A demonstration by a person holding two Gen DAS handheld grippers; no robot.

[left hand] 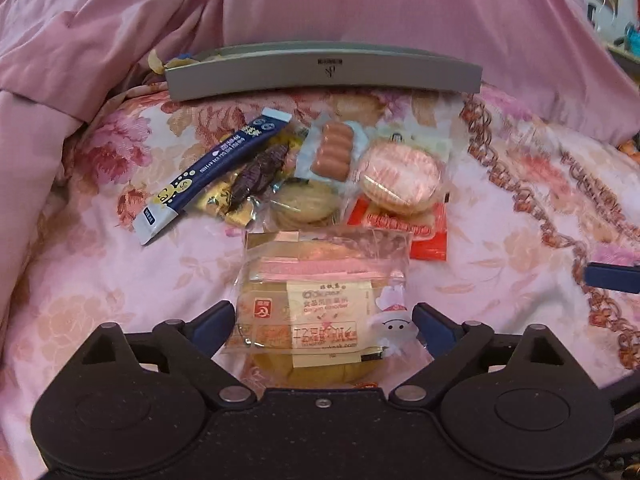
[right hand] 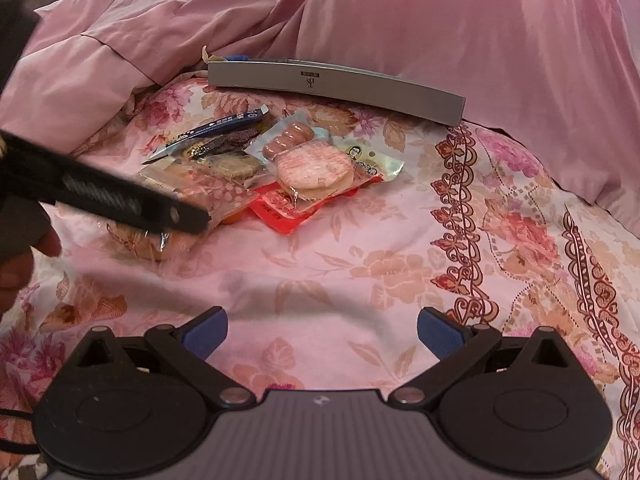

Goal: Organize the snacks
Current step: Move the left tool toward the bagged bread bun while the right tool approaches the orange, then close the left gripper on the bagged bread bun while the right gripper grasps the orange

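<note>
Left gripper (left hand: 323, 322) straddled the wrapped cake pack (left hand: 320, 304), jaws wide on both sides of it; no contact was visible, so not yet grasped. Pack lay at the near end of the snack pile, on the floral bedspread (left hand: 500, 208). Right gripper (right hand: 322, 334) hung released over bare bedspread, nearer the camera than the pile, holding nothing.

Rest of the pile was loose and overlapping between the cake pack and the grey tray (left hand: 324, 74) by the far edge, against the pink quilt (left hand: 360, 0): blue stick sachet (left hand: 212, 170), dark dried snack pack (left hand: 260, 168), round biscuit pack (left hand: 306, 202), mini sausage pack (left hand: 332, 152), rice cracker pack (left hand: 400, 178) on a red sachet (left hand: 432, 240).

Progress: early. Something yellowish and blue poked over the tray's left end, possibly snacks already placed; the low angle hid the interior. At least seven packs were left to sort, presumably into the tray.
</note>
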